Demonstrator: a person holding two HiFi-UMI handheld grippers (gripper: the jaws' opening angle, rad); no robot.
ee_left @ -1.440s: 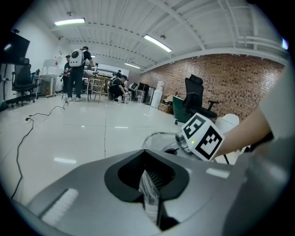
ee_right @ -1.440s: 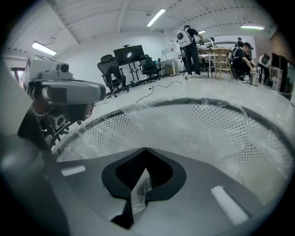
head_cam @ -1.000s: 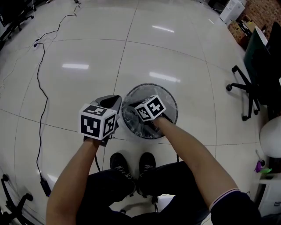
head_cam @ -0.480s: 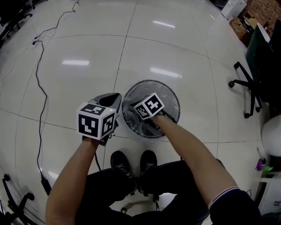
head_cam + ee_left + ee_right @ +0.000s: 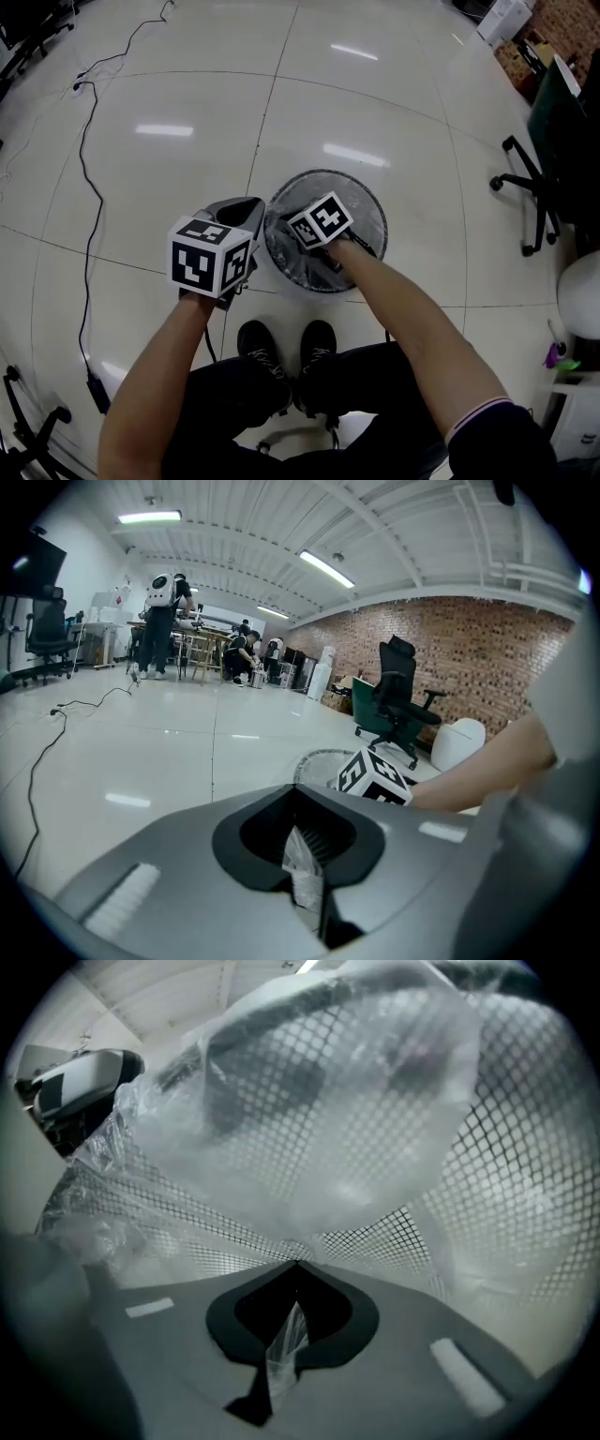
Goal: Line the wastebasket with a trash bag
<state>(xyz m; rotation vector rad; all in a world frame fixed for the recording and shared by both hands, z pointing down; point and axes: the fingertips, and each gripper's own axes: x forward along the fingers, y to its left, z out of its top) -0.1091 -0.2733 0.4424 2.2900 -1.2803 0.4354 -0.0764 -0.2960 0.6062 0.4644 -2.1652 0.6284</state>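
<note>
A round wire-mesh wastebasket (image 5: 367, 208) stands on the white floor just ahead of my feet. A clear trash bag (image 5: 291, 258) lies crumpled inside it. My left gripper (image 5: 246, 210) hovers at the basket's left rim. It is shut, and a strip of the bag's film (image 5: 306, 874) is pinched in its jaws. My right gripper (image 5: 295, 1262) reaches down inside the basket, under its marker cube (image 5: 321, 222). It is shut on a fold of film (image 5: 282, 1346). The bag (image 5: 328, 1119) billows against the mesh wall (image 5: 487, 1176) right ahead of it.
A black cable (image 5: 87, 187) trails across the floor at the left. An office chair (image 5: 534, 187) and a white rounded object (image 5: 581, 295) stand at the right. My shoes (image 5: 281, 352) sit close behind the basket. People (image 5: 161, 621) work at distant tables.
</note>
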